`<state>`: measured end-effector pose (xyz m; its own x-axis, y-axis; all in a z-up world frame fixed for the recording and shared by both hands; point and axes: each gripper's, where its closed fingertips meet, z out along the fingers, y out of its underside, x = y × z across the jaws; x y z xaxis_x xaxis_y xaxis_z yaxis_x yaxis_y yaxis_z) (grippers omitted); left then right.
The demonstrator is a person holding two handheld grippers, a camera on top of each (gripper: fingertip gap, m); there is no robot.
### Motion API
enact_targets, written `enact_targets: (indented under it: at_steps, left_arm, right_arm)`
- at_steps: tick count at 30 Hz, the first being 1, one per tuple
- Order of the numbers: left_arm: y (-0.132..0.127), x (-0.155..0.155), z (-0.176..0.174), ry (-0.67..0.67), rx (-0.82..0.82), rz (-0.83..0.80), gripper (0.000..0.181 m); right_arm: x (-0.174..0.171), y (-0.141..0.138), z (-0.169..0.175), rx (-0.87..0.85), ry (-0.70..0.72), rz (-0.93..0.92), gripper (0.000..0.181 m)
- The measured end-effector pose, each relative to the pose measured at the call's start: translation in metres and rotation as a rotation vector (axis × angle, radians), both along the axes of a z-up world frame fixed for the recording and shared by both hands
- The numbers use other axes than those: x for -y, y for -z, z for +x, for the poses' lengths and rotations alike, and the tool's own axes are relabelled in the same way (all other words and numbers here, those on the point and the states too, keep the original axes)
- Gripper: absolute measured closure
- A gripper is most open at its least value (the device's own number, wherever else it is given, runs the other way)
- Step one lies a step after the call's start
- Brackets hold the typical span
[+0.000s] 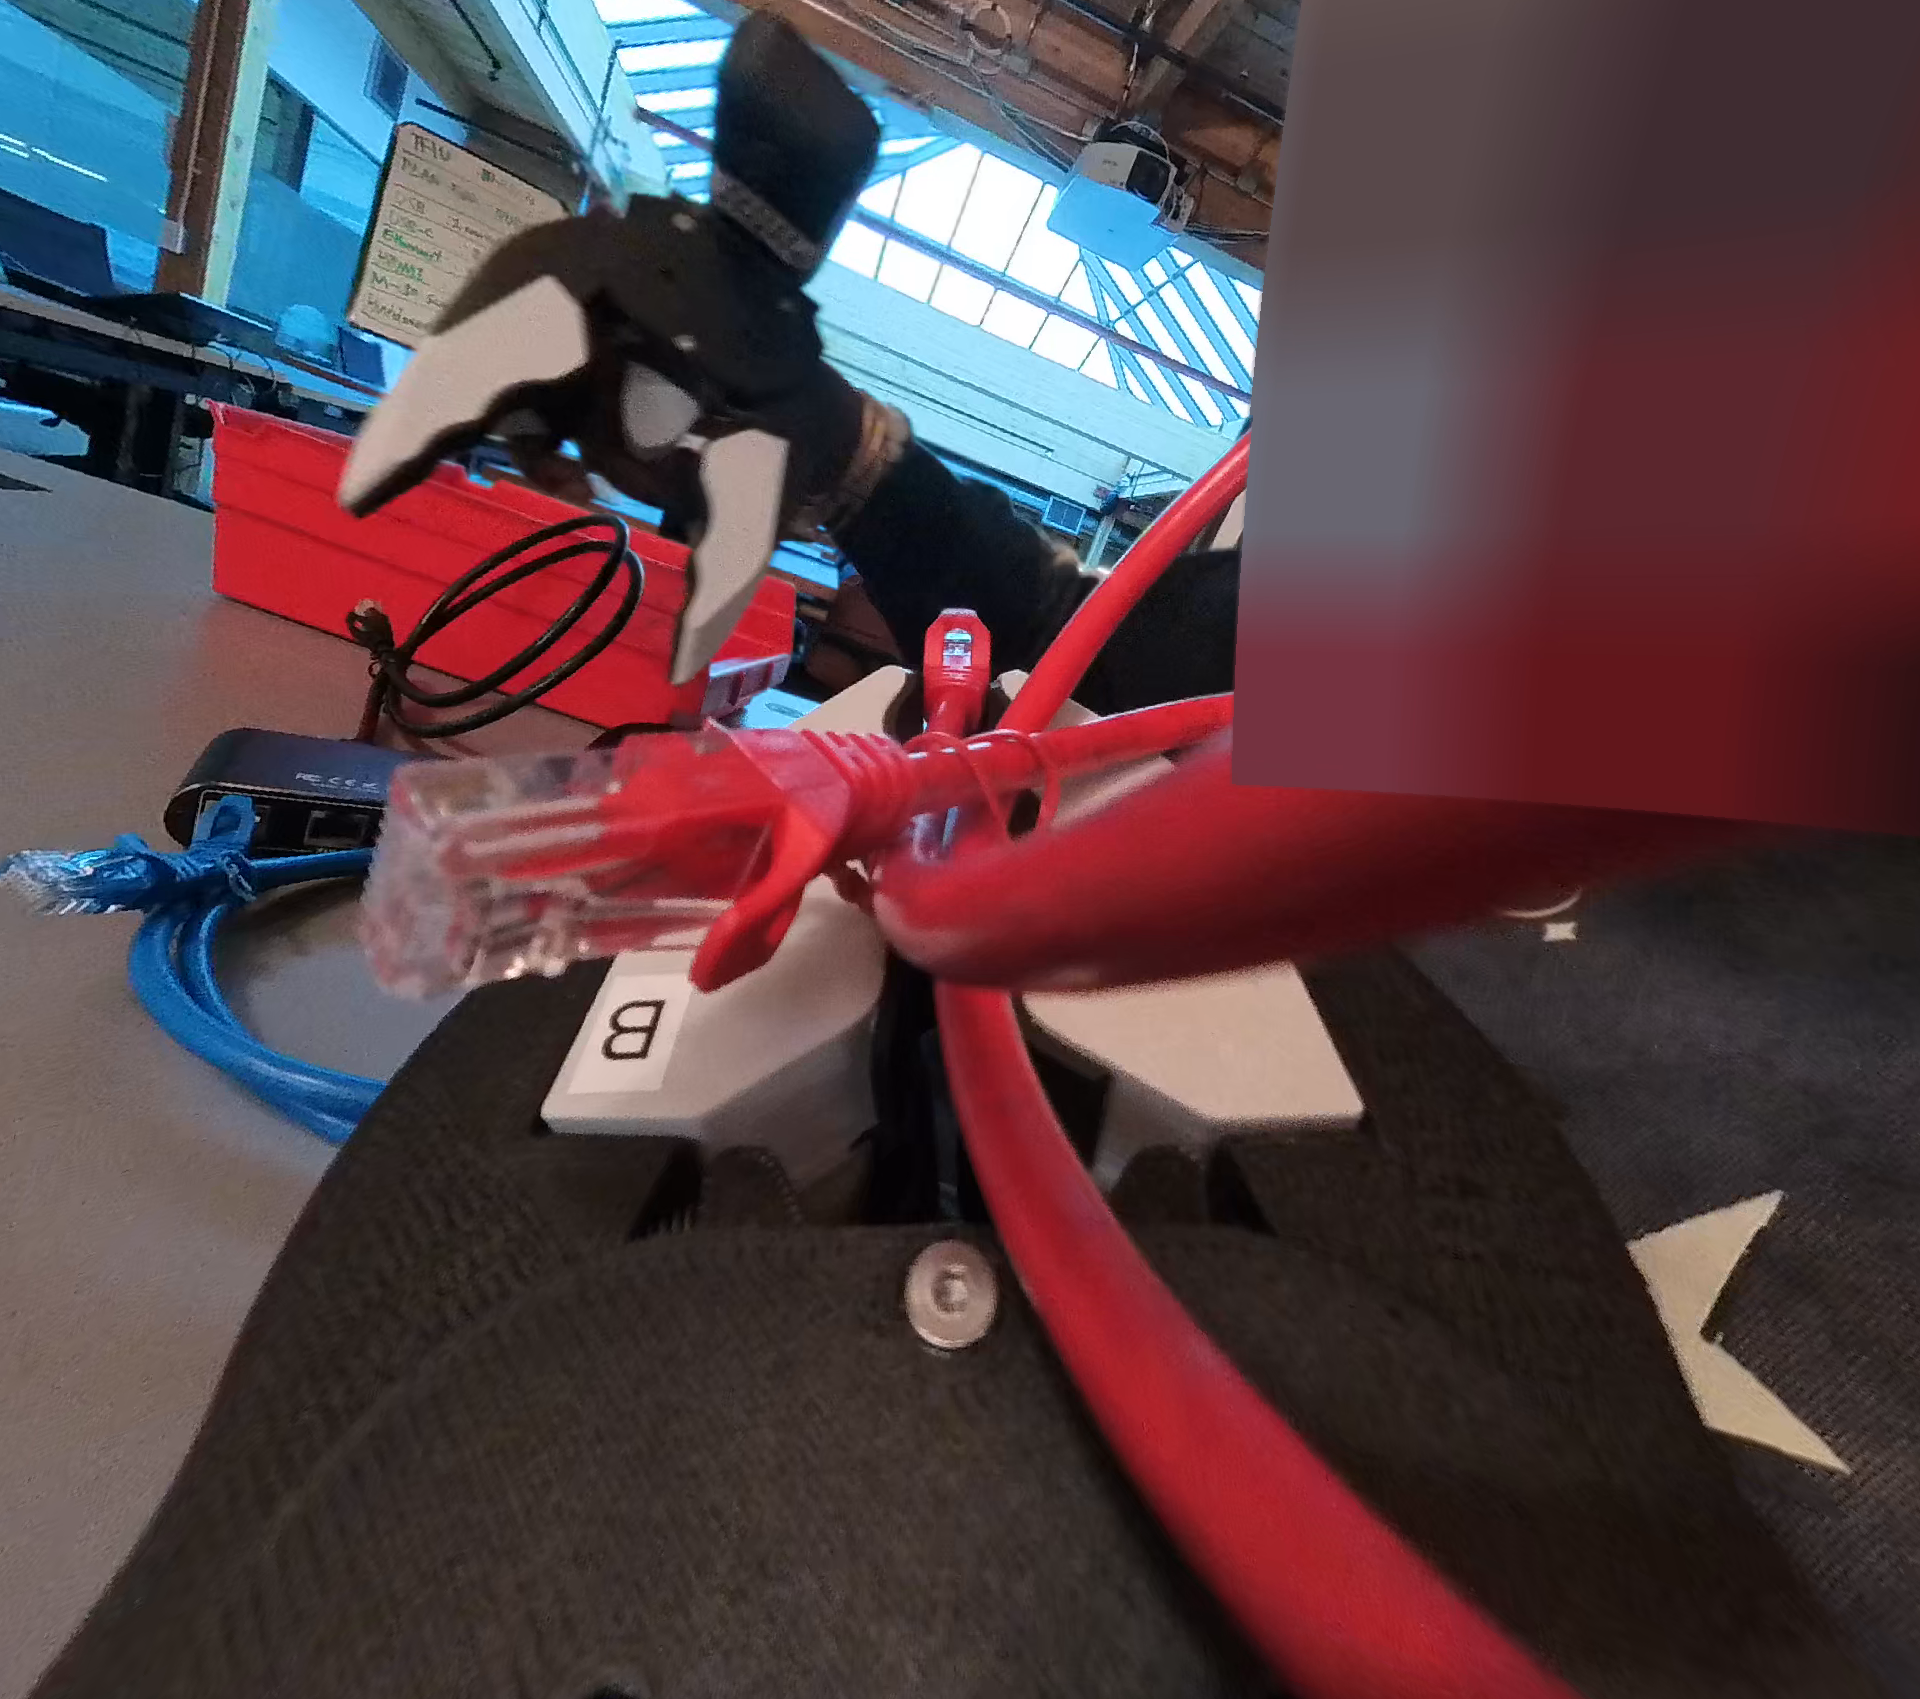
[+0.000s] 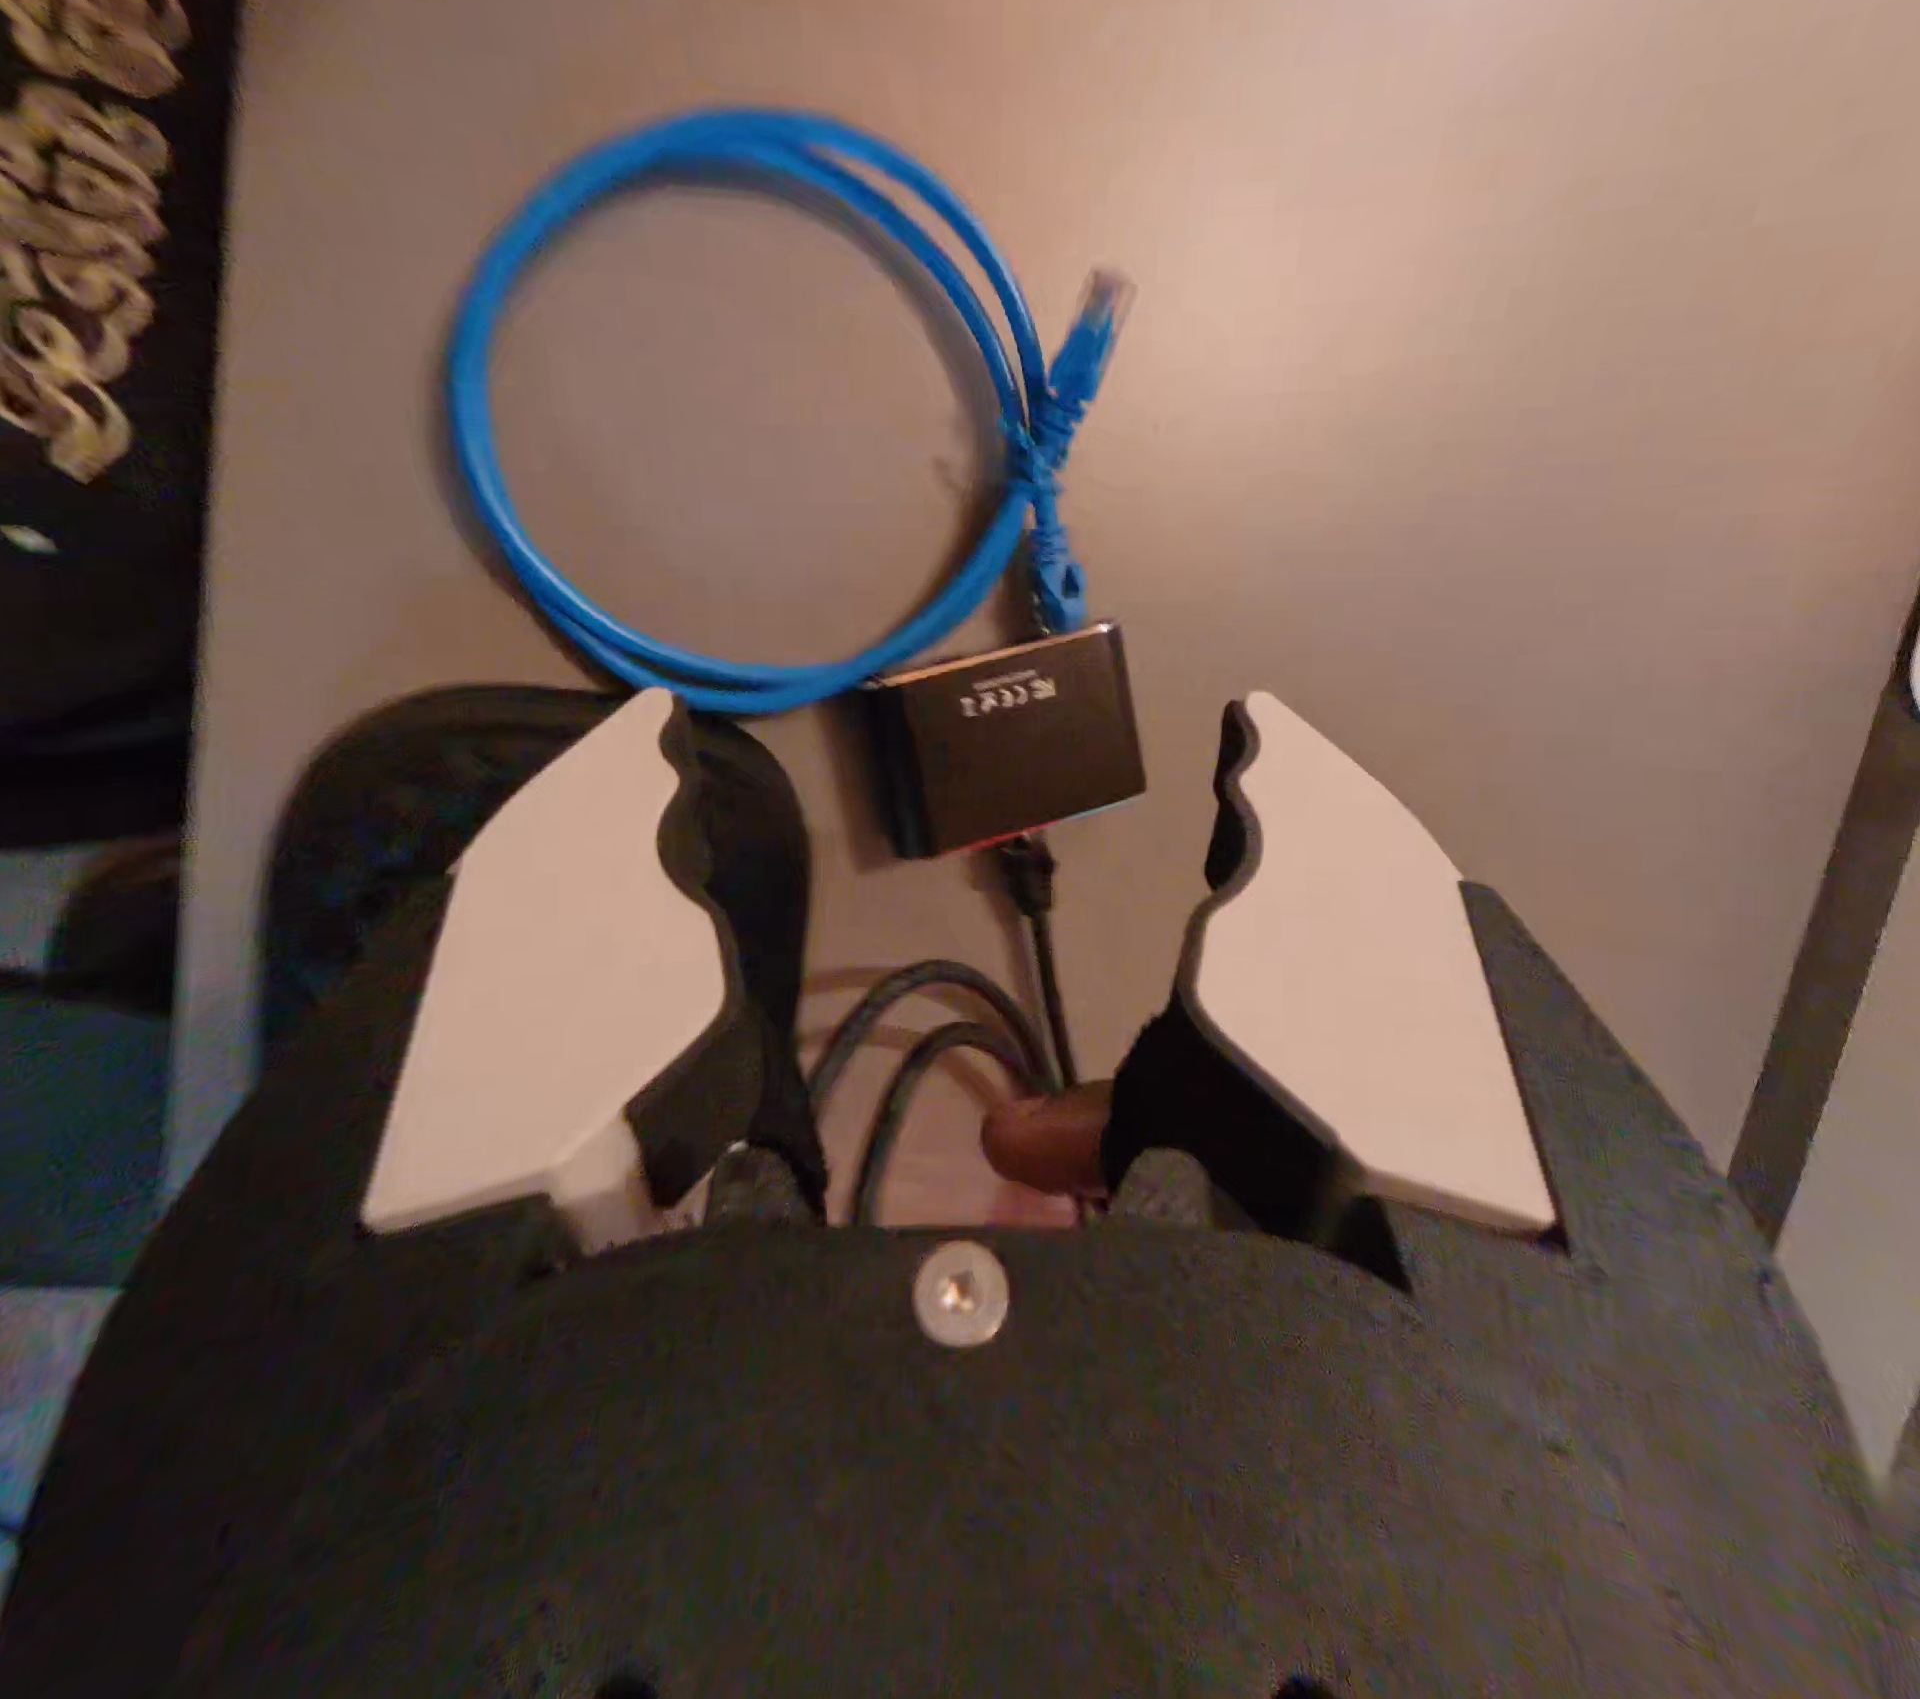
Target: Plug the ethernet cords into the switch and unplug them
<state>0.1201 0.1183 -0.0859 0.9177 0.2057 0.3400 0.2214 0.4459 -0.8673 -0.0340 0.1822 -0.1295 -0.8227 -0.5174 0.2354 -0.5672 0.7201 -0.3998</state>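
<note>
My left gripper (image 1: 961, 719) is shut on a bundled red ethernet cord (image 1: 1143, 901), held above the table. Its clear plug (image 1: 488, 870) sticks out to the left, and its second plug (image 1: 956, 641) points up past the fingertips. The small black switch (image 1: 291, 792) lies on the table beyond. A coiled blue ethernet cord (image 1: 208, 984) lies beside it, one blue plug (image 1: 223, 818) at the switch's ports. My right gripper (image 2: 956, 709) is open and empty, hovering over the switch (image 2: 1018, 735). It also shows in the left wrist view (image 1: 520, 569). The blue cord (image 2: 727, 127) has a free plug (image 2: 1101, 299).
A black cable (image 2: 1039, 922) runs from the switch's near side under my right gripper and loops (image 1: 520, 610) on the table. A red bin (image 1: 312, 548) stands behind the switch. A person's dark clothing (image 2: 83, 195) borders the grey table (image 2: 1455, 299) on the left. The left gripper's tips are roughly 20 centimeters from the right gripper's. The switch (image 2: 1018, 735) is about 8 centimeters from my right fingertips and 20 centimeters from my left.
</note>
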Motion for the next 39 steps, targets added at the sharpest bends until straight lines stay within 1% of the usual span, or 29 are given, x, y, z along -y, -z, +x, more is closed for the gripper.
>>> enact_targets:
  at_steps: [4, 8, 10, 12, 14, 17, 21, 24, 26, 28, 30, 33, 34, 35, 36, 37, 39]
  left_arm:
    - [0.000, 0.001, 0.000, -0.015, -0.010, 0.002, 0.170]
    - [0.000, 0.001, -0.001, -0.017, -0.008, 0.003, 0.170]
    - [0.000, 0.001, 0.000, -0.014, -0.009, 0.002, 0.170]
    - [0.000, 0.001, 0.000, -0.014, -0.012, 0.002, 0.170]
    - [-0.001, 0.001, 0.000, -0.013, -0.014, 0.003, 0.170]
    - [-0.001, 0.002, 0.000, -0.014, -0.013, 0.006, 0.170]
    - [-0.001, 0.001, 0.001, -0.013, -0.016, 0.005, 0.170]
    - [-0.001, 0.002, 0.001, -0.015, -0.021, 0.007, 0.170]
    - [-0.001, 0.001, 0.001, -0.015, -0.019, 0.006, 0.170]
    - [-0.001, 0.001, 0.001, -0.015, -0.020, 0.005, 0.170]
    - [-0.001, 0.001, 0.001, -0.017, -0.019, 0.006, 0.170]
    - [-0.001, 0.001, 0.000, -0.022, -0.018, 0.006, 0.170]
    - [-0.001, 0.001, 0.000, -0.020, -0.016, 0.004, 0.170]
    - [-0.001, 0.001, 0.000, -0.019, -0.016, 0.003, 0.170]
    - [-0.001, 0.001, 0.000, -0.018, -0.015, 0.003, 0.170]
    - [-0.001, 0.001, 0.000, -0.017, -0.015, 0.004, 0.170]
    - [-0.001, 0.000, 0.000, -0.016, -0.016, 0.002, 0.170]
  right_arm:
    - [0.002, 0.038, -0.025, 0.022, -0.088, 0.138, 0.080]
    - [-0.001, 0.070, -0.035, 0.052, -0.123, 0.204, 0.078]
    - [-0.001, 0.081, -0.040, 0.052, -0.129, 0.226, 0.080]
    - [0.000, 0.088, -0.038, 0.092, -0.135, 0.229, 0.089]
    - [0.007, 0.088, -0.034, 0.138, -0.099, 0.180, 0.094]
    - [-0.005, 0.082, -0.025, 0.161, -0.016, 0.278, 0.094]
    - [-0.026, 0.056, -0.004, 0.188, 0.126, 0.390, 0.095]
    - [-0.040, 0.042, 0.013, 0.151, 0.164, 0.401, 0.095]
    - [-0.051, 0.046, 0.017, 0.094, 0.212, 0.413, 0.095]
    - [-0.055, 0.059, 0.017, 0.041, 0.238, 0.406, 0.096]
    - [-0.050, 0.068, 0.020, 0.039, 0.225, 0.337, 0.095]
    - [-0.040, 0.063, 0.020, 0.055, 0.226, 0.206, 0.095]
    - [-0.039, 0.062, 0.023, 0.064, 0.218, 0.179, 0.088]
    - [-0.039, 0.059, 0.027, 0.073, 0.207, 0.149, 0.076]
    - [-0.039, 0.057, 0.030, 0.064, 0.201, 0.117, 0.069]
    - [-0.038, 0.053, 0.031, 0.033, 0.195, 0.078, 0.062]
    - [-0.036, 0.044, 0.026, -0.085, 0.185, -0.026, 0.057]
